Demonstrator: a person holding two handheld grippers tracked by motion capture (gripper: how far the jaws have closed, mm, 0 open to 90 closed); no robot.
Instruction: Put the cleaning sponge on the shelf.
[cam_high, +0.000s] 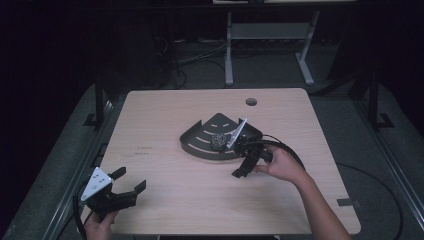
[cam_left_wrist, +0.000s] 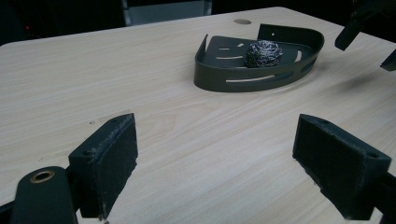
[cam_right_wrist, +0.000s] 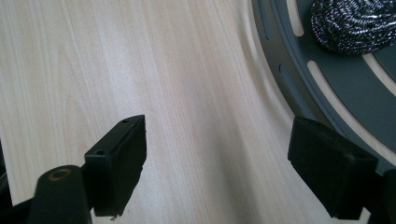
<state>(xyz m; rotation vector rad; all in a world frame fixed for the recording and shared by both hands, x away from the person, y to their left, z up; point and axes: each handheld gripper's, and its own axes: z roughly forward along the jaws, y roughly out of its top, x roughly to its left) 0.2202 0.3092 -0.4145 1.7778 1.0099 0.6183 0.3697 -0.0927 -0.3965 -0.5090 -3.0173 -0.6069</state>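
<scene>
1. I saw a pale wood counter (cam_high: 165, 200) in a dark room — a grommet hole (cam_high: 251, 102) near its far edge.
2. The steel scourer (cam_high: 217, 140) sat inside the slotted tray (cam_high: 197, 142), mid-counter.
3. My right tool (cam_high: 245, 162) hung beside the tray's near rim, jaws wide, empty.
4. My left tool (cam_high: 122, 186) stood wide at the near left corner — open wood between.

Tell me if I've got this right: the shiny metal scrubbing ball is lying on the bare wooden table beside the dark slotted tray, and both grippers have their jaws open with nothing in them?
Not quite. The scrubbing ball lies inside the dark slotted tray, not on the bare table; the left gripper view shows it within the tray's wall. The rest holds: the left gripper and right gripper both have open, empty jaws.
</scene>
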